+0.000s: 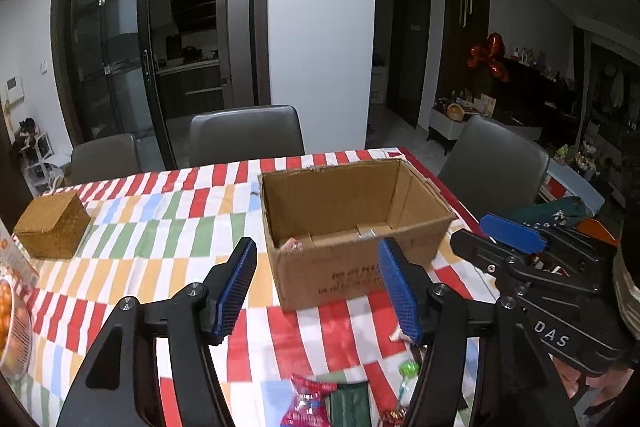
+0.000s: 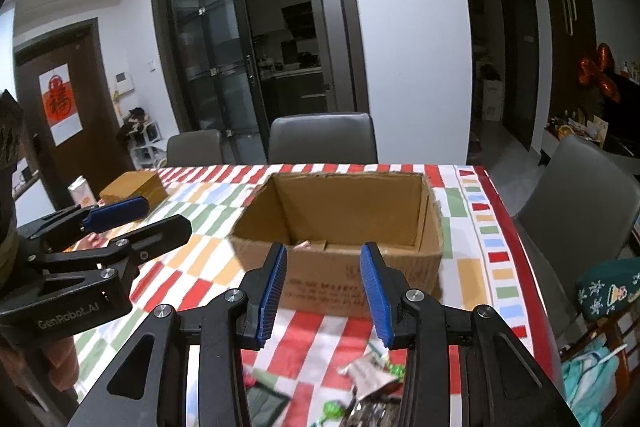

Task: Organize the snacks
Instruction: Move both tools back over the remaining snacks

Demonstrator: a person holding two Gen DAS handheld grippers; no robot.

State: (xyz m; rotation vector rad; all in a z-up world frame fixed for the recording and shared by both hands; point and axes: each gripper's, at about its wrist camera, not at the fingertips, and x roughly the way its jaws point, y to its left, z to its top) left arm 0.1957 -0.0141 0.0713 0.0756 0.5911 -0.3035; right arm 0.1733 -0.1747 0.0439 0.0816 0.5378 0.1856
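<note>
Above surface (image 1: 168,227): both tools spread, left tool (image 1: 318,291) and right tool (image 2: 324,293) empty, facing box (image 2: 340,227); snacks (image 2: 372,379) below.

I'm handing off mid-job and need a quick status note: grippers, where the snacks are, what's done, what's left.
Left gripper: jaws open, holding nothing.
Right gripper: jaws open, holding nothing.
Both hover over the table in front of the cardboard box, which stands open.
Done: at least one pink-wrapped snack lies inside the box.
Left: loose snacks on the tablecloth nearest the grippers, such as the red packet and silver wrapper.
</note>
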